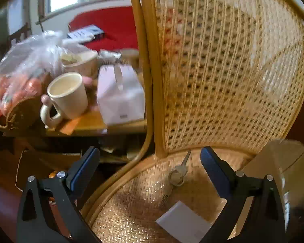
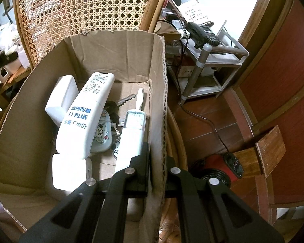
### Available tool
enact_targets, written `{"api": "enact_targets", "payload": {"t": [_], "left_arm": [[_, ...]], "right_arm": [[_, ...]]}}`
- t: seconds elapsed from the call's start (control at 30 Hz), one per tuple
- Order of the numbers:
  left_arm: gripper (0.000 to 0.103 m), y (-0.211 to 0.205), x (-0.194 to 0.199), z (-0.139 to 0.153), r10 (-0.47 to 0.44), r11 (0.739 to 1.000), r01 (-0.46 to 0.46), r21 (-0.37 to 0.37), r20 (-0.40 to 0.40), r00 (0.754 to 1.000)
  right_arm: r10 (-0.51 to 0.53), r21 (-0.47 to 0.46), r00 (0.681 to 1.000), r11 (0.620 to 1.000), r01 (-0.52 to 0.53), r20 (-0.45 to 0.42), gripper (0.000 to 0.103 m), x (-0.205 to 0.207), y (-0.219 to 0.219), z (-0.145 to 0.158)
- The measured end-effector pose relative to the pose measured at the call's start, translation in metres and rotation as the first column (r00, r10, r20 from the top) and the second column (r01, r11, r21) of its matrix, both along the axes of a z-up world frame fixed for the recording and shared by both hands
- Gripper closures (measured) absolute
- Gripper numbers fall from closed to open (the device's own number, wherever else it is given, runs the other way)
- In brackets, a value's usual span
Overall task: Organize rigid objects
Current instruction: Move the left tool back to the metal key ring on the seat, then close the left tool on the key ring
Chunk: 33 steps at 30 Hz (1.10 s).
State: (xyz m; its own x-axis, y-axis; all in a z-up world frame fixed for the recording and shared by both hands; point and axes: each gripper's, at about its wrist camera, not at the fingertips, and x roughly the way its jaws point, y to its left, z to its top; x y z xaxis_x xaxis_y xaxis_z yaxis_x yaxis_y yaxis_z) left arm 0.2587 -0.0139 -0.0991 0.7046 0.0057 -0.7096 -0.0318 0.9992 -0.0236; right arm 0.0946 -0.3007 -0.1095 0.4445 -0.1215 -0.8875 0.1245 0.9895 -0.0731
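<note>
The left gripper (image 1: 150, 162) is standing wide, holding nothing; a key (image 1: 178, 174) is lying on the chair seat (image 1: 135, 198) between its fingers, blurred. The right gripper (image 2: 157, 174) is pinching the box (image 2: 158, 101) wall, its right finger hidden outside; a remote (image 2: 85, 117) is lying inside, left.

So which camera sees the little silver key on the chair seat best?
The left wrist view. The key lies in plain sight on the woven chair seat, between the open fingers of the left hand-held gripper. The right wrist view looks into the cardboard box and misses it.
</note>
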Motion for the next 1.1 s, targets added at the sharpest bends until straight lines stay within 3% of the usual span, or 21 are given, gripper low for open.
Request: {"api": "enact_targets", "payload": {"t": [0.3, 0.5, 0.63, 0.73, 0.83, 0.9, 0.97, 1.1], "left_arm": [[0.005, -0.019, 0.014, -0.041, -0.090, 0.992, 0.097, 0.078, -0.089, 0.992], [0.009, -0.030, 0.021, -0.061, -0.137, 0.988, 0.145, 0.045, -0.146, 0.980], [0.009, -0.033, 0.030, -0.086, -0.135, 0.990, 0.139, 0.002, -0.226, 0.965], [0.009, -0.031, 0.033, -0.092, -0.116, 0.993, 0.114, -0.023, -0.211, 0.970], [0.026, -0.035, 0.036, -0.090, -0.129, 0.992, 0.128, -0.021, -0.202, 0.971], [0.058, -0.038, 0.036, -0.087, -0.155, 0.988, 0.154, -0.017, -0.190, 0.969], [0.077, -0.039, 0.038, -0.085, -0.166, 0.986, 0.165, -0.025, -0.197, 0.966], [0.078, -0.037, 0.037, -0.078, -0.236, 0.972, 0.227, -0.066, -0.237, 0.942]], "right_arm": [[0.002, -0.004, 1.000, 1.000, -0.002, -0.004, 0.096, 0.001, -0.001, 0.000], [0.003, -0.005, 1.000, 1.000, -0.003, -0.004, 0.096, 0.001, -0.001, 0.000], [0.006, -0.007, 1.000, 1.000, -0.006, -0.003, 0.096, 0.001, -0.001, 0.000], [0.005, -0.007, 1.000, 1.000, -0.005, -0.003, 0.096, 0.001, -0.001, 0.000], [0.005, -0.007, 1.000, 1.000, -0.005, -0.004, 0.096, 0.001, -0.001, 0.000], [0.005, -0.009, 1.000, 1.000, -0.005, -0.005, 0.096, 0.001, 0.000, 0.000], [0.005, -0.010, 1.000, 1.000, -0.005, -0.006, 0.096, 0.002, 0.000, 0.000], [0.007, -0.012, 1.000, 1.000, -0.007, -0.005, 0.096, 0.001, 0.001, 0.000]]}}
